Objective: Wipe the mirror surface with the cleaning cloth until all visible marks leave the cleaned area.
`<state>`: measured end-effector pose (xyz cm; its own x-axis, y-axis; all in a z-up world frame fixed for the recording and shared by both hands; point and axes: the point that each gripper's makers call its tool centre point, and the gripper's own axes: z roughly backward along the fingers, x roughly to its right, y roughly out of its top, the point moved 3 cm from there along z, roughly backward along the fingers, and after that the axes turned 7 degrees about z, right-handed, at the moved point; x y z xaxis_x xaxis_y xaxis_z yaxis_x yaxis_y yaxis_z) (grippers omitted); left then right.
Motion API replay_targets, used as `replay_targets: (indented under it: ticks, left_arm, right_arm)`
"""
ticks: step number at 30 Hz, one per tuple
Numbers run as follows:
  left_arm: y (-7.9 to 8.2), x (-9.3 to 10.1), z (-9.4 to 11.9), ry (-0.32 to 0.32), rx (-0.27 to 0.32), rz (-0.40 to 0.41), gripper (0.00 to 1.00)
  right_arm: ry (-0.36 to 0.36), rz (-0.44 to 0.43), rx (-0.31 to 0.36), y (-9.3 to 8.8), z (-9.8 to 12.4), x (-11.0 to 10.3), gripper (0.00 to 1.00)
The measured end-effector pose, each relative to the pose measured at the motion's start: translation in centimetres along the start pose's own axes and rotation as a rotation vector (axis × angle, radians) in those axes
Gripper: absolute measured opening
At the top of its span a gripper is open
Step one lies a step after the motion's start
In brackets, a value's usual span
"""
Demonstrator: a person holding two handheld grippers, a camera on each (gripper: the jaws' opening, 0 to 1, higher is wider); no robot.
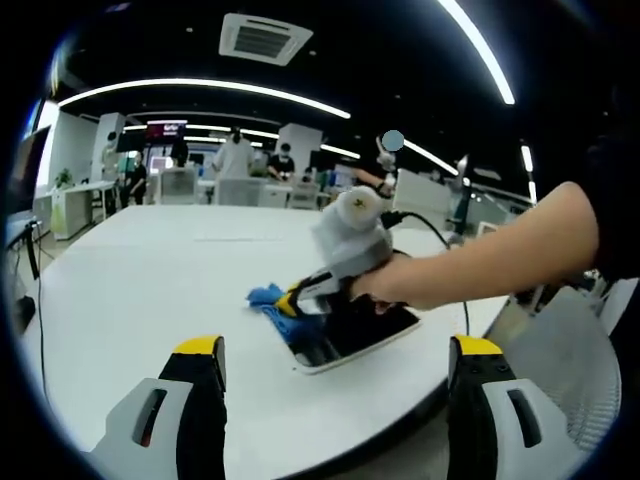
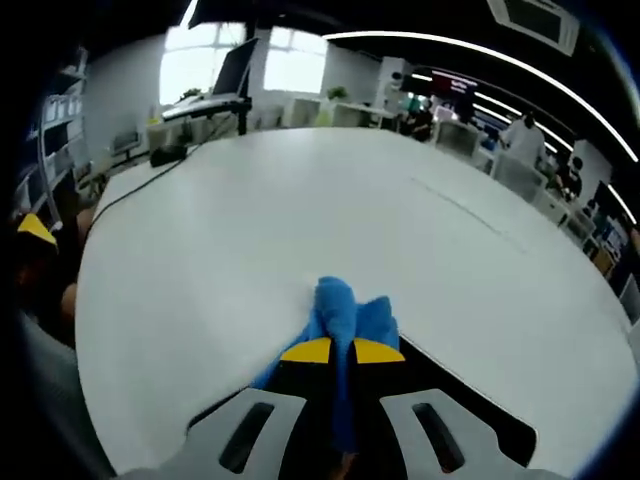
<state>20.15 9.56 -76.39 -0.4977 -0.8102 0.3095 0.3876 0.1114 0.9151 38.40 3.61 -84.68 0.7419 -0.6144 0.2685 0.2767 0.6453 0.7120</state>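
- The right gripper [image 2: 340,352] has its 2 yellow-tipped jaws pinched on the blue cleaning cloth [image 2: 345,310], a fold bulging out ahead of the tips — a firm bite, I'd say, so the cloth drags rather than slips.
- Seen from the left gripper view, that same gripper [image 1: 297,303] presses the cloth [image 1: 268,297] onto the far end of the mirror [image 1: 362,335], which lies flat near the edge of the white table [image 1: 150,290].
- The left gripper [image 1: 335,365] hangs back over the near table edge, jaws wide and holding nothing — apparently clear of the wiping.
- The mirror's glass looks dark; marks are too small to judge.
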Motion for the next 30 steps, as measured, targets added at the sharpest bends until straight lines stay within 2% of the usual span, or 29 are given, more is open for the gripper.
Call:
replay_targets:
  ticks: [17,30]
  left_arm:
    - [0.0,0.0,0.0,0.0,-0.001,0.001,0.92]
    - [0.1,-0.1,0.0,0.008,0.008,-0.001,0.94]
  right_arm:
    - [-0.006,-0.027,-0.043,0.5,-1.2,1.6,0.01]
    - [-0.003,-0.033,-0.043,0.3,-1.6,2.0,0.01]
